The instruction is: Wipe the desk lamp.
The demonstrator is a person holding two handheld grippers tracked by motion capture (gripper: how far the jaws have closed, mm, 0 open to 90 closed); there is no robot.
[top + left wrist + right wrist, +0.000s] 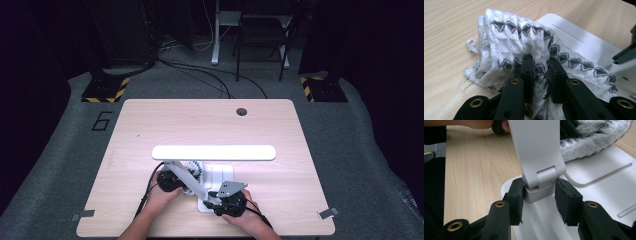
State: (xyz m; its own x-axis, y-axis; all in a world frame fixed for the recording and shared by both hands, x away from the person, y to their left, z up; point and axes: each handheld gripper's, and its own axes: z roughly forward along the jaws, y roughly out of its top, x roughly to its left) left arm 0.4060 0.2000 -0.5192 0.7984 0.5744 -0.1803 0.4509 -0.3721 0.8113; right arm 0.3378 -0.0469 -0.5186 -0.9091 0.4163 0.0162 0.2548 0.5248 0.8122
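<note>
Altogether one lamp [214, 153], one cloth [524, 42].

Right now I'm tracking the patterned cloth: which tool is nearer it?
Left. The left tool is clamped on the cloth; the right tool is at the lamp hinge.

Lab, hazard-striped stands [104, 89], floor cables [210, 75]

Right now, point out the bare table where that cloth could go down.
Bare wood lies between the lamp head and the cable hole, and right of the lamp base. It is crowded at the near edge, around the cloth and both grippers.
</note>
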